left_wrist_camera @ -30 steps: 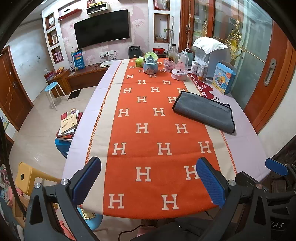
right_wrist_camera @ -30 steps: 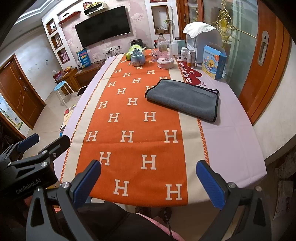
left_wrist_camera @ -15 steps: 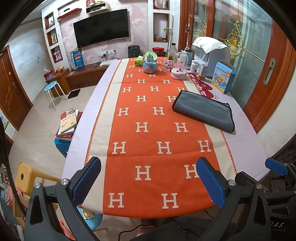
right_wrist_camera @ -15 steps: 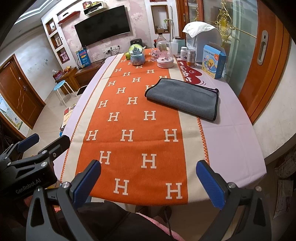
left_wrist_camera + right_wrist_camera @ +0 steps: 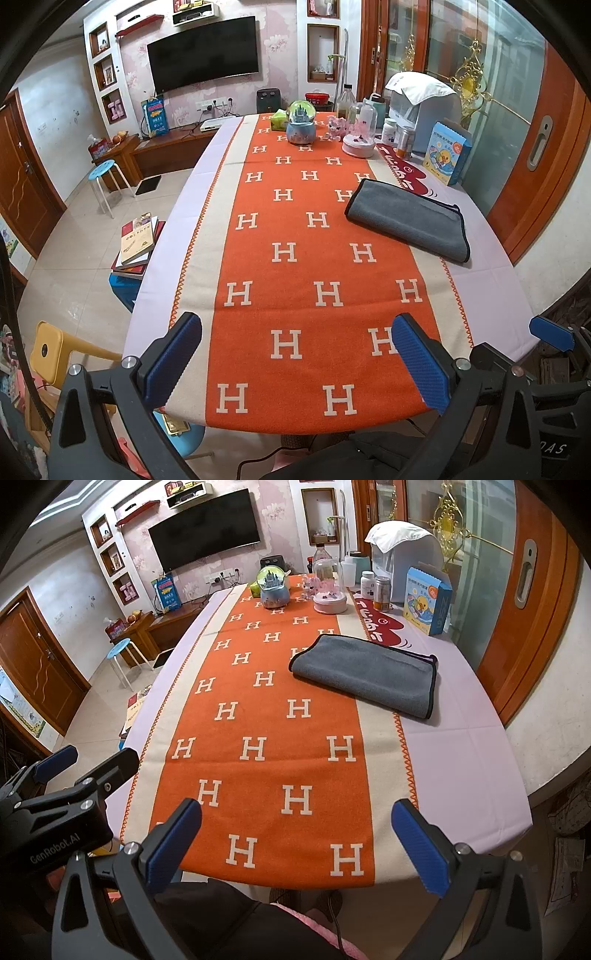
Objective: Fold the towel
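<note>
Grey and already doubled over, the towel [image 5: 364, 675] lies flat toward the far right of the tabletop [image 5: 461, 775], half on the orange H-patterned runner [image 5: 273, 738] and half on the lilac cloth near the right edge, its black-bound edges turned to the right. Nothing about it differs from a second ago: same place, same shape, same fold. Neither have my tools shifted; the views match the earlier ones almost exactly.

Both left tongs [image 5: 295, 363] and right tongs [image 5: 295, 843] hang back at the near edge of the tabletop, spread wide with nothing between the blue pads. From the right wrist view I see the left tool off at the near left corner, well apart from the towel.

I read this stillness as the end of a fold or a pause before another. The towel looks neatly halved, edges roughly aligned, so the task may be complete or nearly so. If one more fold is wanted, I would need to reach well forward and to the right, pinching the two right-hand corners by the black trim. The duck-printed carton [image 5: 424, 602] and the jars [image 5: 380, 590] beyond it stand near the towel's far side, so I would keep the swing low and short.
</note>
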Tool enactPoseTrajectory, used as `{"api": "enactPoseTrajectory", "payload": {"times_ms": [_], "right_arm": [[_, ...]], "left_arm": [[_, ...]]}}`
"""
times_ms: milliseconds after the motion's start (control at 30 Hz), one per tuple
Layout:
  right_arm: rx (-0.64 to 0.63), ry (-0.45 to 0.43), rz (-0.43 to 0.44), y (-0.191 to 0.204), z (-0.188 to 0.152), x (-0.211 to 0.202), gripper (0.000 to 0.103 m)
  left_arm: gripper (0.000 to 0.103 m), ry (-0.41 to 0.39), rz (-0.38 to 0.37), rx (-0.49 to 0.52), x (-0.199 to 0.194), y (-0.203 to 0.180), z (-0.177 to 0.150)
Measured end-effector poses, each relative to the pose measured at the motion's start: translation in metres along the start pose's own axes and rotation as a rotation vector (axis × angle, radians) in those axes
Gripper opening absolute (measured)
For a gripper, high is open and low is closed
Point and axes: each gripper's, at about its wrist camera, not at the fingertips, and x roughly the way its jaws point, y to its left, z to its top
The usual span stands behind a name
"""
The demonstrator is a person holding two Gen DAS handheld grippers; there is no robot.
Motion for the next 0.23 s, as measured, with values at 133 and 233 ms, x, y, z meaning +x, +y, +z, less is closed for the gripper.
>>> {"api": "enactPoseTrajectory", "payload": {"times_ms": [133,233], "right_arm": [[0.000,0.001,0.000,0.0000,0.0005,0.0002,0.103],[0.001,0.001,0.000,-0.0004,0.0010,0.0001,0.103]], "left_arm": [[0.102,-0.001,0.000,-0.001,-0.0001,-0.0001,0.0003],[0.102,0.000,0.000,-0.001,-0.0002,-0.0001,0.0006]]}}
